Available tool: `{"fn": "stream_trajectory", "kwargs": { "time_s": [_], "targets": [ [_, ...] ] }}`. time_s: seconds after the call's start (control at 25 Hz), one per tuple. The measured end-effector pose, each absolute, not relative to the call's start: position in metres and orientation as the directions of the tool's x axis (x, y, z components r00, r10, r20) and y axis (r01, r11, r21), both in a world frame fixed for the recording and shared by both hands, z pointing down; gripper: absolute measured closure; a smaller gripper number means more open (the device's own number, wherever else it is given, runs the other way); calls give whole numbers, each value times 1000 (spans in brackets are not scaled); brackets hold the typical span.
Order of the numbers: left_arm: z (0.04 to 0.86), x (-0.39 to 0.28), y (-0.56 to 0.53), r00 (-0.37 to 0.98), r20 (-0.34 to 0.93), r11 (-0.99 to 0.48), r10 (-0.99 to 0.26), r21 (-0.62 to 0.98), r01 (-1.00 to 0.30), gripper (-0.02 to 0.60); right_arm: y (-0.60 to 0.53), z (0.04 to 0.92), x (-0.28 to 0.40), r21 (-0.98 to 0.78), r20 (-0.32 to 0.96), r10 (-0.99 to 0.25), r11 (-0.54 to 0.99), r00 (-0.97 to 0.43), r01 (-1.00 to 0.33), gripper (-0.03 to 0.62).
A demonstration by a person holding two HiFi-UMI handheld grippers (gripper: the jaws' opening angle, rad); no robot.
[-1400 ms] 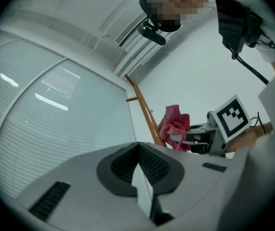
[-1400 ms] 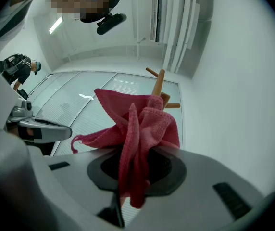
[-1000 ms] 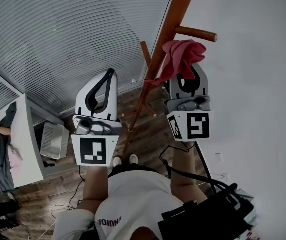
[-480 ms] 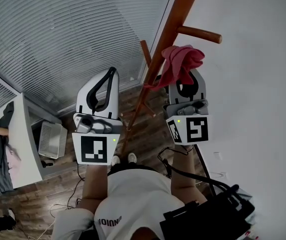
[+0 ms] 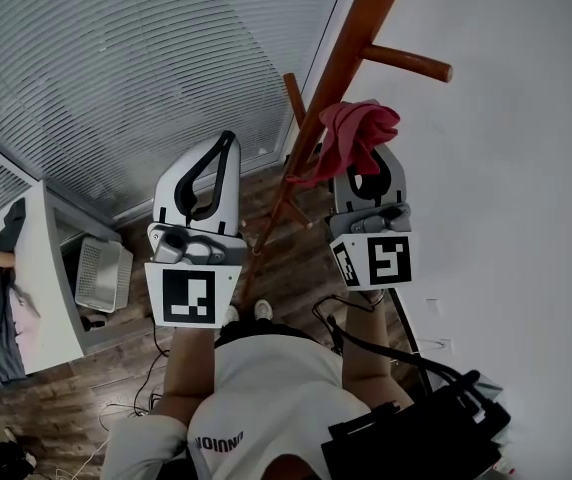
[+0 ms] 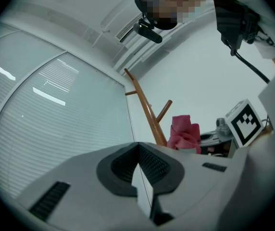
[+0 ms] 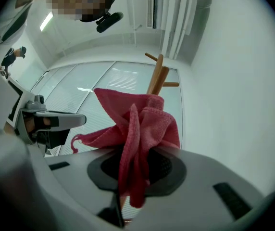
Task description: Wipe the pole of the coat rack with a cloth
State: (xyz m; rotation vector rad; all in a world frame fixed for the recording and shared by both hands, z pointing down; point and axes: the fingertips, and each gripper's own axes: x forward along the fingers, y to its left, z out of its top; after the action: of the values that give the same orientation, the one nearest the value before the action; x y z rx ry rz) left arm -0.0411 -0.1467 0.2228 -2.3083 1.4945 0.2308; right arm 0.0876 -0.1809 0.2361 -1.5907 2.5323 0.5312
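Note:
The wooden coat rack pole (image 5: 338, 73) rises slanted through the head view, with pegs (image 5: 406, 62) branching off. My right gripper (image 5: 366, 160) is shut on a pink cloth (image 5: 354, 133), which is bunched against the pole's right side. In the right gripper view the cloth (image 7: 137, 129) hangs from the jaws and hides most of the pole (image 7: 156, 81). My left gripper (image 5: 216, 165) is shut and holds nothing, left of the pole and apart from it. The left gripper view shows the pole (image 6: 147, 112) and cloth (image 6: 185, 134) ahead to the right.
Window blinds (image 5: 136, 68) fill the left, a white wall (image 5: 516, 168) the right. The rack's base legs (image 5: 266, 230) stand on a wood floor by my feet. A white desk (image 5: 41, 288) and a basket (image 5: 101, 273) sit lower left; a black bag (image 5: 416, 433) hangs at my side.
The right gripper and cloth have slid slightly down along the pole, farther below the upper peg. The left gripper has stayed nearly still.

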Motion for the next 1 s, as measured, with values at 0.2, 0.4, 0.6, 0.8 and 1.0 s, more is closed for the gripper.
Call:
{"fn": "stream_trajectory", "kwargs": {
  "time_s": [0.2,0.4,0.6,0.8,1.0],
  "targets": [
    [227,-40,-145,421,-329,-367,-845,-217,-905,581,-182,250,87,220,-248,-859,401,-448,-889,508],
    [230,-43,-143,420,-331,-377,-845,-188,-907,581,-178,262,85,218,-220,-866,405,-449,-888,508],
    [232,-44,-143,420,-325,-379,-847,-184,-907,583,-177,276,84,225,-182,-874,408,-450,-885,508],
    [236,-42,-144,425,-316,-384,-848,-186,-904,583,-177,291,85,225,-146,-881,414,-450,-882,508],
    [238,-44,-144,428,-311,-390,-849,-178,-903,581,-174,302,84,228,-113,-885,419,-452,-879,508]
  ]
}}
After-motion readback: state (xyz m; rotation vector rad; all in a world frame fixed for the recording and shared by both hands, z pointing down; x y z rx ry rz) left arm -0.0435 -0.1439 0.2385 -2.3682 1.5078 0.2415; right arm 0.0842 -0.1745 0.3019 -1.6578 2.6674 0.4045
